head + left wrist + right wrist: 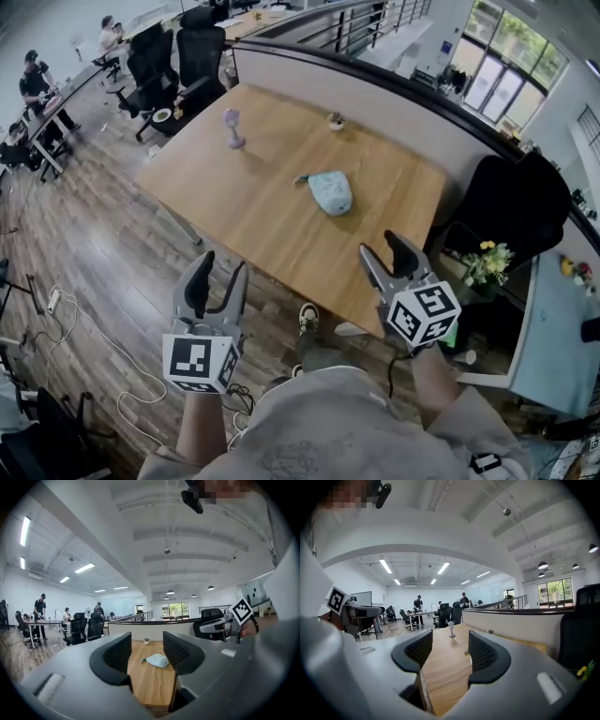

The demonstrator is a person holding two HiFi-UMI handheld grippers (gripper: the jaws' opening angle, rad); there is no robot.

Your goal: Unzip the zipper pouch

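A light blue zipper pouch (330, 192) lies near the middle of the wooden table (394, 206), with a dark pull tab at its left end. Both grippers hover in front of the table's near edge, well short of the pouch. My left gripper (217, 281) is open and empty. In the left gripper view the pouch (157, 660) shows far off between the fingers (117, 656) of the left gripper (146, 651). My right gripper (389, 258) is open too, with only bare tabletop beyond its jaws (450, 648). The pouch is hidden in the right gripper view.
A small purple stand fan (232, 127) and a tiny potted plant (336, 120) sit at the table's far side. A curved partition (394, 89) runs behind it. Black office chairs (187, 56) stand far left, another chair (516, 202) and yellow flowers (487, 262) at right. Cables (66, 309) lie on the floor.
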